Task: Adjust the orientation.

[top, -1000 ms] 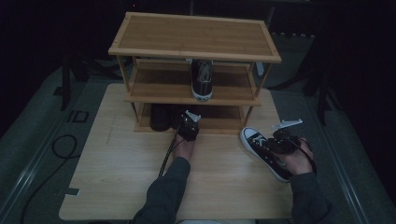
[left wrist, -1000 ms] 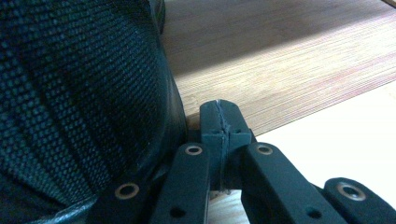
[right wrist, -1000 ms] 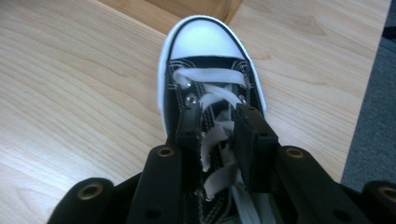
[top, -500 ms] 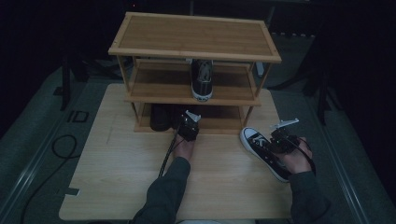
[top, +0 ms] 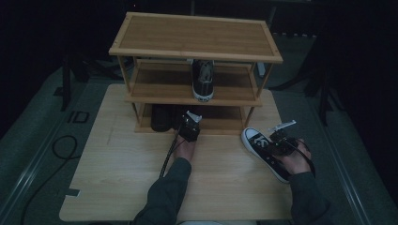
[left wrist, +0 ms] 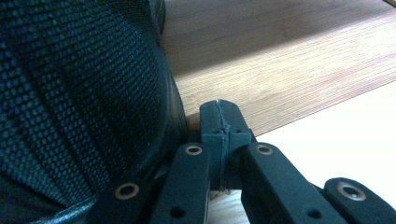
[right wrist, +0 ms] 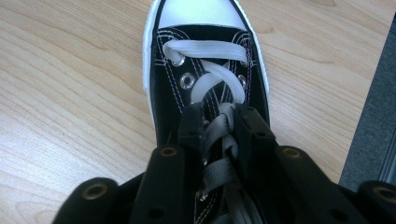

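A black sneaker (top: 257, 141) with a white toe cap and white laces lies on the table at the right. My right gripper (top: 276, 140) is over its laced top. In the right gripper view the right gripper (right wrist: 220, 114) has just been closing, and its jaws pinch the laces and tongue of the sneaker (right wrist: 163, 93). My left gripper (top: 183, 121) reaches to the front of the rack's bottom shelf. Its jaws (left wrist: 219, 116) are shut with nothing between them, right beside a dark mesh shoe (left wrist: 79, 93) that stands on that shelf (top: 160, 117).
The wooden three-level rack (top: 197, 35) stands at the back of the bamboo table (top: 122, 164). A second black sneaker (top: 203, 79) sits on its middle shelf, toe forward. A cable (top: 56, 150) lies on the floor at the left.
My right gripper has edged slightly left along the sneaker. The left arm and the shoes on the rack have kept still.
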Action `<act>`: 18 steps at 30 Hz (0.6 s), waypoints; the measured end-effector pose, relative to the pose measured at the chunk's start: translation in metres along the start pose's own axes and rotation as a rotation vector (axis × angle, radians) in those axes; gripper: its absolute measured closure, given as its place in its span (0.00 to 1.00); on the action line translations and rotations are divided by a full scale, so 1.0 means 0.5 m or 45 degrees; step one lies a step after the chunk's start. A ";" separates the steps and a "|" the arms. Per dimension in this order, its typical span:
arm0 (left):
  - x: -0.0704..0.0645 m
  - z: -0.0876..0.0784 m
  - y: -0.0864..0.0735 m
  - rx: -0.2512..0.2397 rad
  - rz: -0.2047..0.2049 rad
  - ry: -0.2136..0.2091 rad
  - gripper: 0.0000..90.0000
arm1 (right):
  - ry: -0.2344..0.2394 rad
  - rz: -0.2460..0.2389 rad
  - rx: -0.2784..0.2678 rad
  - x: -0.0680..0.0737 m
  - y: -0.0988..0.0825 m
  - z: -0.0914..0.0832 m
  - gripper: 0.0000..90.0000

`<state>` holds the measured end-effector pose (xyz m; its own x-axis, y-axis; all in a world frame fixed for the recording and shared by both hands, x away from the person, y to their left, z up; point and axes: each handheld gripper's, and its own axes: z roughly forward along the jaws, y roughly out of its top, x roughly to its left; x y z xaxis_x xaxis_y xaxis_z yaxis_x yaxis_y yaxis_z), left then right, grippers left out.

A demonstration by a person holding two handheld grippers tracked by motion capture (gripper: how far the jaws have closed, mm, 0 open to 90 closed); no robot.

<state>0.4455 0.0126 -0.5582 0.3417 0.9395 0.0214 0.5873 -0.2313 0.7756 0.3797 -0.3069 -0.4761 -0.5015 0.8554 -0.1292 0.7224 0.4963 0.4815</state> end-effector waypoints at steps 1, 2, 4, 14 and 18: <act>0.000 0.000 0.000 0.000 -0.001 0.002 1.00 | -0.002 0.002 -0.003 0.001 -0.001 -0.001 0.85; 0.000 0.000 0.000 0.000 0.000 0.000 1.00 | -0.004 0.006 -0.015 0.001 -0.002 -0.004 0.87; 0.000 0.000 0.000 -0.001 -0.001 0.002 1.00 | 0.003 0.018 -0.019 0.000 -0.004 -0.008 0.88; -0.001 0.001 0.001 0.002 0.001 0.004 1.00 | 0.083 0.046 -0.079 0.015 -0.008 -0.025 0.92; -0.001 0.001 0.001 0.003 0.001 0.003 1.00 | 0.102 0.036 -0.097 0.028 -0.001 -0.025 0.93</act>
<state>0.4458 0.0121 -0.5582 0.3405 0.9400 0.0231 0.5887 -0.2323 0.7743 0.3665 -0.2970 -0.4675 -0.5204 0.8527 -0.0462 0.6998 0.4569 0.5491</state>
